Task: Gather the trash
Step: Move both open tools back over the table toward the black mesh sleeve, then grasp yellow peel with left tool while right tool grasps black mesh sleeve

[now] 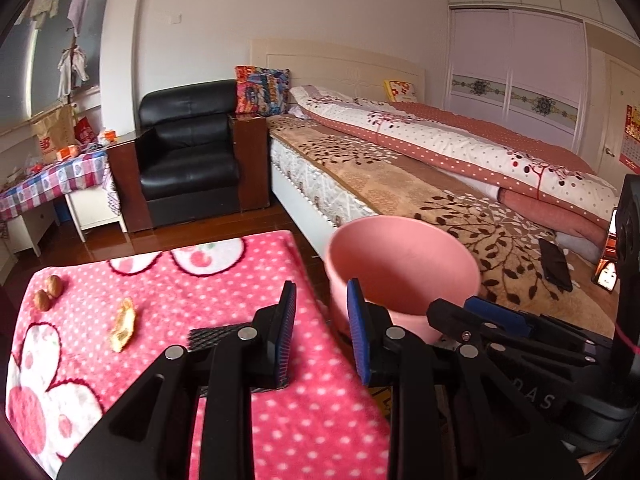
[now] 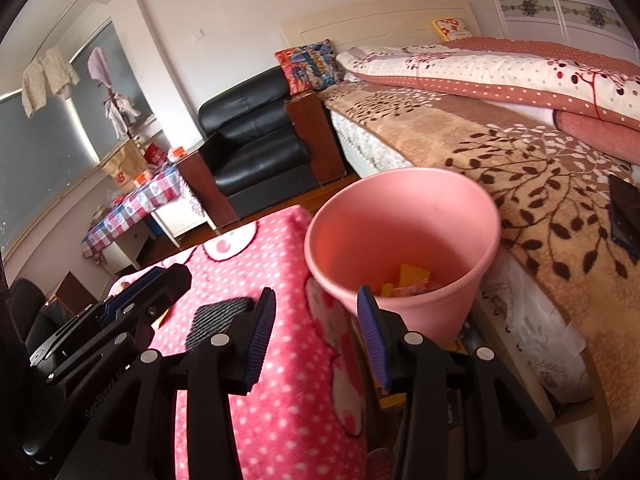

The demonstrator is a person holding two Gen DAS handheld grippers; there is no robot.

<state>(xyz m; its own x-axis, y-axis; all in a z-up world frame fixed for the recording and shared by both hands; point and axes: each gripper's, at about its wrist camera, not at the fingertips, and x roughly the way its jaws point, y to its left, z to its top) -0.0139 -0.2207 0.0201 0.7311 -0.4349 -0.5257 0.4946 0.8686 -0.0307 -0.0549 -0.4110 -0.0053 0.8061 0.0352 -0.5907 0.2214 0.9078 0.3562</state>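
Left wrist view: the left tool (image 1: 320, 330) hangs spread and empty over the pink-blanketed tabletop (image 1: 248, 412); the peel scrap (image 1: 123, 324) lies to its left, long axis running away from the camera, two walnuts (image 1: 48, 292) beyond, so the left hand looks nearer. The right tool (image 2: 316, 334), also spread and empty, faces the pink bin (image 2: 400, 240); only its view shows yellow wrappers (image 2: 412, 280) inside

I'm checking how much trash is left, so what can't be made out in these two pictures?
- Bin contents: left view, its near wall hides the inside.
- Scraps in the bin: right view, yellow and pink bits, too small to identify.
- Peel and two nuts: right view, out of sight past the left gripper.
- Near part of the blanket: both views, gripper arms cover it.
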